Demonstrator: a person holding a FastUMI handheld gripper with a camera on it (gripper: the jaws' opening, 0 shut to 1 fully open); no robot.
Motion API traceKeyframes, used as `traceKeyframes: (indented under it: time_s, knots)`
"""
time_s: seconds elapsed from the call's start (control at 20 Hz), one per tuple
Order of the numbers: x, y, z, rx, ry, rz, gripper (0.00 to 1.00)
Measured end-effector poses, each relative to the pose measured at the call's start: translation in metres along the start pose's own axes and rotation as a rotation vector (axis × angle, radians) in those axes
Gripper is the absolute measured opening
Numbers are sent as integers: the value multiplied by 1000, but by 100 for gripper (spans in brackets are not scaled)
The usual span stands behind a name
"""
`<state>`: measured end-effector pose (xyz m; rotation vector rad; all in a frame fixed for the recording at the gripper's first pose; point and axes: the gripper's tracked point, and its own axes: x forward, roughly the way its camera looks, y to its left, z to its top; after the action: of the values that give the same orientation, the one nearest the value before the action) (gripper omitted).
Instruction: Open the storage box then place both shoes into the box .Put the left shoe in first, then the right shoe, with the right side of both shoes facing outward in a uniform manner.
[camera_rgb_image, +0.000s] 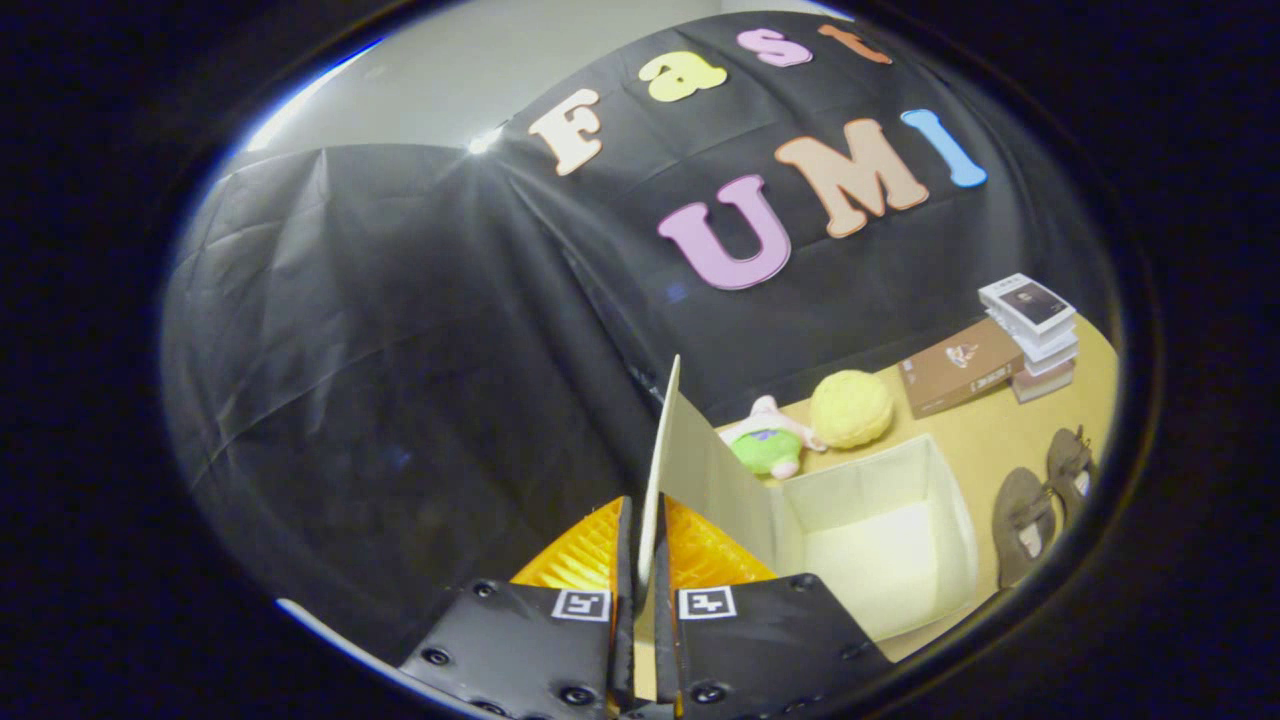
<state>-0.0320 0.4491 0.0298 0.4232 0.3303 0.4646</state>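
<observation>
Between its fingers, hand-held gripper (640, 560) pinches storage box (880, 540) lid (665, 450), raised upright. Opening step nearly done; next: release, fetch left shoe from shoes (1040, 500) on table (980, 435).

Tongs (640, 540) closed nearly together, both fingers (622, 560) pressing the raised lid (662, 450) edge-on between them, tilted so the view runs upward along that thin panel.

Dim booth with a bright glare spot at the upper left, strong fisheye bending toward the edges, and focus soft throughout.
</observation>
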Motion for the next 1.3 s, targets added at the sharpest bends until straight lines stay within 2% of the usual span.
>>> traceKeyframes:
  time_s: [0.2, 0.5, 0.75, 0.95, 1.1, 1.3]
  knots:
    - [15, 37, -52, -3, 93, 79, 56]
    - [24, 39, -109, -103, 208, 100, 100]
    - [16, 20, -123, -178, 240, 77, 100]
    - [-2, -20, -95, -226, 210, -1, 100]
    - [-18, -67, -56, -234, 168, -104, 100]
    - [-44, -153, -7, -259, 149, -313, 100]
